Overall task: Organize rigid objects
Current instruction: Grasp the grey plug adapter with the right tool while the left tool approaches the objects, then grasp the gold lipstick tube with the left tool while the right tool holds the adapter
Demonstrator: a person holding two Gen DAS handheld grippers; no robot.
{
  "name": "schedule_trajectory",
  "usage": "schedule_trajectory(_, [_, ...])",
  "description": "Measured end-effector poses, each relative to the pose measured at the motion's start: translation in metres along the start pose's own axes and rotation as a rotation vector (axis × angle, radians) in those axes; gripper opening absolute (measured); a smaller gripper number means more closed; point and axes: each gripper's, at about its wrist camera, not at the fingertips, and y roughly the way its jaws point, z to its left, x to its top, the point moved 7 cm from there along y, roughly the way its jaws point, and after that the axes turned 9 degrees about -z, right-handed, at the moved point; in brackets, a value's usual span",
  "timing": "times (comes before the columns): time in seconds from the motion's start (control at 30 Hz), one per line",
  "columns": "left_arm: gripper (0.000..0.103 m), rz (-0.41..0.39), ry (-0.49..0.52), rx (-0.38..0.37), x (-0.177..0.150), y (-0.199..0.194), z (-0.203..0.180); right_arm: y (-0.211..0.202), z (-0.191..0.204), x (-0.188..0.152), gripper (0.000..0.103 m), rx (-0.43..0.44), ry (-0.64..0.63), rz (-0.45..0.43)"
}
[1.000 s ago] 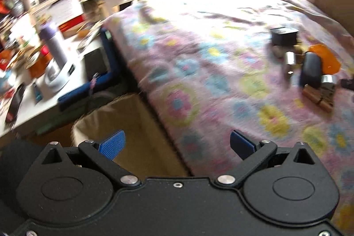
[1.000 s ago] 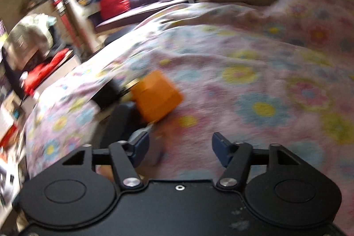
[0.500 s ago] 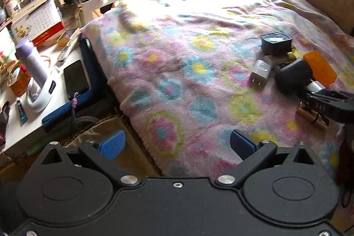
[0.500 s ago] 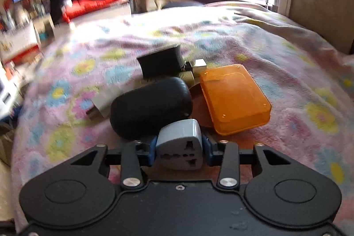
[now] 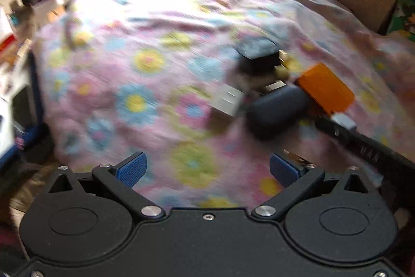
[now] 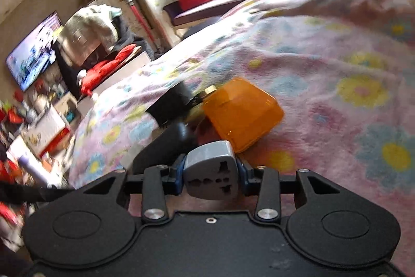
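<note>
Both matte black two-finger grippers, left (image 5: 206, 169) and right (image 6: 210, 173): round raised discs, silver pivot screws, ribbed blue fingertip pads (image 5: 131, 169).

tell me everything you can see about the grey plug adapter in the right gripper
The grey plug adapter is a small blocky piece that looks like smooth hard plastic, with rounded top corners. The face turned to the camera has several dark socket holes of mixed shapes. It sits roughly upright, slightly tilted, clamped on both sides by the blue pads of the right gripper. Just behind it are the orange box and a dark rounded case; whether it touches either, or the flowered blanket, cannot be told.
</note>
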Motion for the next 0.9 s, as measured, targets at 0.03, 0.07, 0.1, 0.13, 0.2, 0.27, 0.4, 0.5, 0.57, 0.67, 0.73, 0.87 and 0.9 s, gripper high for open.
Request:
schedule_trajectory(0.03, [0.098,0.007,0.011,-0.006,-0.004,0.005,-0.005,-0.004,-0.006,0.004,0.039,-0.004,0.025,-0.002])
schedule_trajectory(0.07, [0.098,0.007,0.035,-0.006,-0.008,0.010,-0.011,-0.005,-0.011,0.010,0.039,-0.014,0.040,-0.009])
schedule_trajectory(0.1, [0.098,0.000,0.063,-0.005,-0.011,0.012,-0.015,-0.009,-0.014,0.013,0.039,-0.028,0.041,-0.021])
schedule_trajectory(0.13, [0.098,-0.011,0.101,-0.003,-0.016,0.013,-0.021,-0.012,-0.017,0.015,0.039,-0.049,0.036,-0.033])
schedule_trajectory(0.2, [0.098,-0.029,0.151,-0.007,-0.022,0.011,-0.031,-0.018,-0.023,0.018,0.039,-0.084,0.031,-0.058])
schedule_trajectory(0.27, [0.098,-0.046,0.178,-0.028,-0.025,0.006,-0.040,-0.021,-0.031,0.020,0.039,-0.089,0.052,-0.065])
schedule_trajectory(0.4, [0.098,-0.076,0.207,-0.064,-0.024,-0.004,-0.056,-0.019,-0.040,0.017,0.039,-0.096,0.073,-0.047])
schedule_trajectory(0.5, [0.098,-0.058,0.158,-0.047,-0.023,0.001,-0.052,-0.019,-0.041,0.015,0.039,-0.104,0.061,-0.043])
schedule_trajectory(0.57, [0.098,-0.052,0.140,-0.005,-0.025,0.007,-0.043,-0.021,-0.041,0.014,0.039,-0.103,0.059,-0.043])
schedule_trajectory(0.67, [0.098,-0.070,0.204,0.088,-0.029,0.010,-0.040,-0.020,-0.039,0.014,0.039,-0.098,0.060,-0.041])
schedule_trajectory(0.73, [0.098,-0.083,0.244,0.072,-0.030,0.012,-0.045,-0.018,-0.038,0.012,0.039,-0.100,0.056,-0.034])
schedule_trajectory(0.87, [0.099,-0.113,0.299,-0.061,-0.032,0.019,-0.063,-0.017,-0.038,0.012,0.039,-0.101,0.047,-0.031])
schedule_trajectory(0.9, [0.099,-0.143,0.333,-0.082,-0.033,0.019,-0.069,-0.017,-0.038,0.012,0.039,-0.100,0.050,-0.031])
